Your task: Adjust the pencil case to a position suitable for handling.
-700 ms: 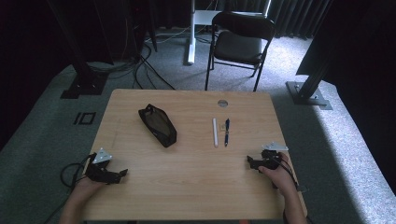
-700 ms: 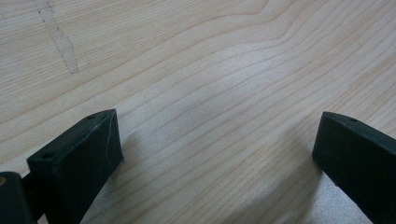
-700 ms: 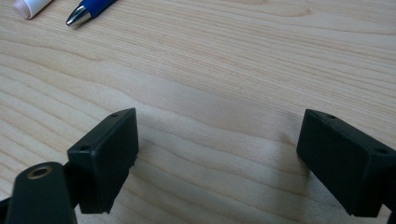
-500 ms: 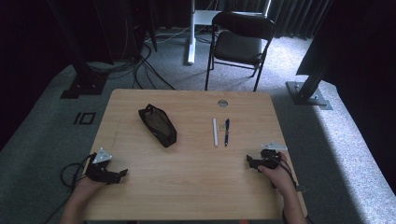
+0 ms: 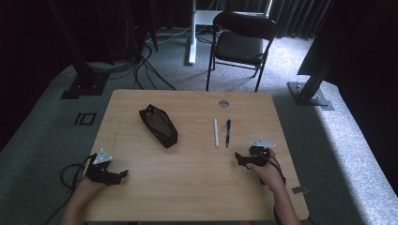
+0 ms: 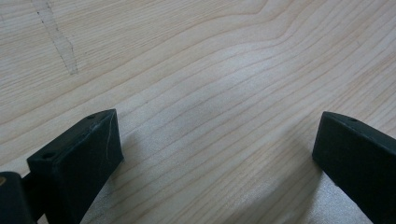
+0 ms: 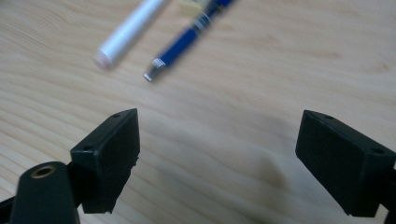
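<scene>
A black zipped pouch lies on the wooden table, left of centre. A white pen and a blue pen lie side by side right of centre. My right gripper rests on the table just in front of the pens, held by a hand, jaws wide apart with nothing between them. In the right gripper view the white pen and blue pen lie beyond the open right gripper. My left gripper sits near the front left corner. The left gripper is open over bare wood.
A round cable grommet sits near the table's far edge. A black folding chair stands behind the table, with cables and stand bases on the carpet to the left and right.
The right gripper has shifted a little to the left, closer to the pens. The left gripper and the objects have stayed put.
</scene>
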`<action>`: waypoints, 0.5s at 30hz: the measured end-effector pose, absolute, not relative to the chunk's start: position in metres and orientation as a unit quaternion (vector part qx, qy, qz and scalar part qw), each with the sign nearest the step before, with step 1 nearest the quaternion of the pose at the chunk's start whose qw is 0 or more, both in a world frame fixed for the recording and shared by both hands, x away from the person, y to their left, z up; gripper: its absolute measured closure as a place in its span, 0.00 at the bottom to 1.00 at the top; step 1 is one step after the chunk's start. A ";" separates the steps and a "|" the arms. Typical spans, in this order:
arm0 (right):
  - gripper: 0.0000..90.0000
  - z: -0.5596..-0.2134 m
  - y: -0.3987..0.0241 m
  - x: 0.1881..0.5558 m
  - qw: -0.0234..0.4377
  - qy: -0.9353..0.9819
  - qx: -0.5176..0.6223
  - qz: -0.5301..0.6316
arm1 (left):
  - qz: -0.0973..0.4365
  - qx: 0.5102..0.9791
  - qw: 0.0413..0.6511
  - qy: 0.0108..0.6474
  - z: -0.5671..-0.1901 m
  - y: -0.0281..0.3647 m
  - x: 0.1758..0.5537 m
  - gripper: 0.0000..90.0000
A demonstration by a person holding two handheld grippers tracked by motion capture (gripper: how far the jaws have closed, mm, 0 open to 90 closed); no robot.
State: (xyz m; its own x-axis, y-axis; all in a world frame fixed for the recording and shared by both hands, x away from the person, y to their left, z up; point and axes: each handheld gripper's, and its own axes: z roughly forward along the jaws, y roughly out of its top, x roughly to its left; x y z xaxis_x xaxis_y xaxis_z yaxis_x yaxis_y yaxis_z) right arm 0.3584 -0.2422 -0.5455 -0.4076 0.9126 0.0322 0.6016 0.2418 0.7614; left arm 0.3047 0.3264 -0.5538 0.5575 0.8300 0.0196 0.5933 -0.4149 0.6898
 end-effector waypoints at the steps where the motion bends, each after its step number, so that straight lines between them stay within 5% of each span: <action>1: 0.15 -0.546 -0.242 0.358 0.216 0.758 0.500 0.360 | 0.183 0.821 0.324 0.433 -0.554 0.326 0.305 0.02; 15: 0.17 -0.521 -0.173 0.370 0.203 0.776 0.437 0.406 | 0.183 0.821 0.324 0.433 -0.554 0.326 0.305 0.02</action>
State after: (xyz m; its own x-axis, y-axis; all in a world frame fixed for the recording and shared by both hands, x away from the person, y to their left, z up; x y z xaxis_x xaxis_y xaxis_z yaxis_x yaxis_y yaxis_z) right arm 0.3696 -0.1725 -0.5211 -0.5354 0.8437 0.0398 0.5139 0.2880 0.8081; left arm 0.3047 0.3264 -0.5538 0.5574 0.8300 0.0197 0.5934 -0.4149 0.6897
